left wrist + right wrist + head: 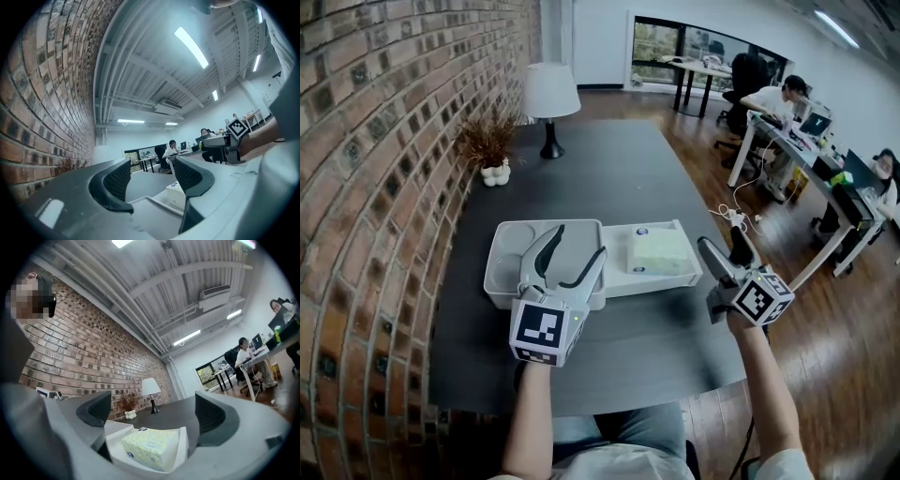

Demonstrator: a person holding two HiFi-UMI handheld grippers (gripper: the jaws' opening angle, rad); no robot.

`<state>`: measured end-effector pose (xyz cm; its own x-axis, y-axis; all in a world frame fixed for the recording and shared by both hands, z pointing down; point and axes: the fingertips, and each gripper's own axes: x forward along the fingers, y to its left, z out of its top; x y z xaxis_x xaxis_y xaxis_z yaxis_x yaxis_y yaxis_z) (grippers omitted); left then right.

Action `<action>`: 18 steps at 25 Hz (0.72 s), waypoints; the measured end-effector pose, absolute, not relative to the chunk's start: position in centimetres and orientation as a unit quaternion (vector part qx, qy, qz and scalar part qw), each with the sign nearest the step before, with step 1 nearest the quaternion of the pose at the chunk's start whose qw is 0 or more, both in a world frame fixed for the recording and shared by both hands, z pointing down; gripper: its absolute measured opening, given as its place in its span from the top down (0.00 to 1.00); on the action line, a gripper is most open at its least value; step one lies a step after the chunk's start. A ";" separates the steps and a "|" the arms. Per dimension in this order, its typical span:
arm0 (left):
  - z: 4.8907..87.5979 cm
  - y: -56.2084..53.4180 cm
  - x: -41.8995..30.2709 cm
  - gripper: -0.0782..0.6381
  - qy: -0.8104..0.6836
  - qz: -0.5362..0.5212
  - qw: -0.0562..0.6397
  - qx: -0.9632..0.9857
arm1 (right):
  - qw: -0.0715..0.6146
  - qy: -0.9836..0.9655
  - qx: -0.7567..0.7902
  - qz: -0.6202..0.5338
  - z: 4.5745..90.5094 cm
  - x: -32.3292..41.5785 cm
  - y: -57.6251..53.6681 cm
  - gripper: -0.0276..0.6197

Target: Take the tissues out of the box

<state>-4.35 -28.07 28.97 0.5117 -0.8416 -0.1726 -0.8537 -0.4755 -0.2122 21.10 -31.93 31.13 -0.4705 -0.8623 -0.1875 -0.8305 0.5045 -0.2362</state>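
- Nearest us, the left gripper (581, 241) hovers over the tray (500, 255), jaws apart and holding nothing (its own view shows only table between them).
- The right gripper (722, 244) hangs at the table's (619, 178) right edge, jaws spread wide and empty, aimed at the tissues (658, 250).
- The tissues lie flat inside the box (619, 283), just beside the tray.
- We judge the box light: with nothing pinning it, it may lift or slide along with the pack.
- Coming in low, a jaw could catch the box wall instead.
- A shallow pinch may tear only the wrapper.
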 end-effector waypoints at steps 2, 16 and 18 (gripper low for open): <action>28.9 -28.1 -4.4 0.50 0.492 0.021 0.137 -0.860 | 0.119 0.863 -0.489 -0.045 31.2 21.5 -32.1 0.10; 29.3 -28.7 -4.9 0.50 0.489 0.016 0.133 -0.862 | -0.086 0.911 -0.403 0.029 32.5 20.5 -33.3 0.10; 29.0 -28.7 -5.0 0.50 0.490 0.016 0.136 -0.861 | -0.102 0.913 -0.393 0.040 31.9 20.4 -33.6 0.10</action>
<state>-5.03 -28.66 29.04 0.5196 -0.8393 -0.1602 -0.8479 -0.4832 -0.2182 20.42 -33.58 31.90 -0.6711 -0.7251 0.1546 -0.7087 0.6886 0.1534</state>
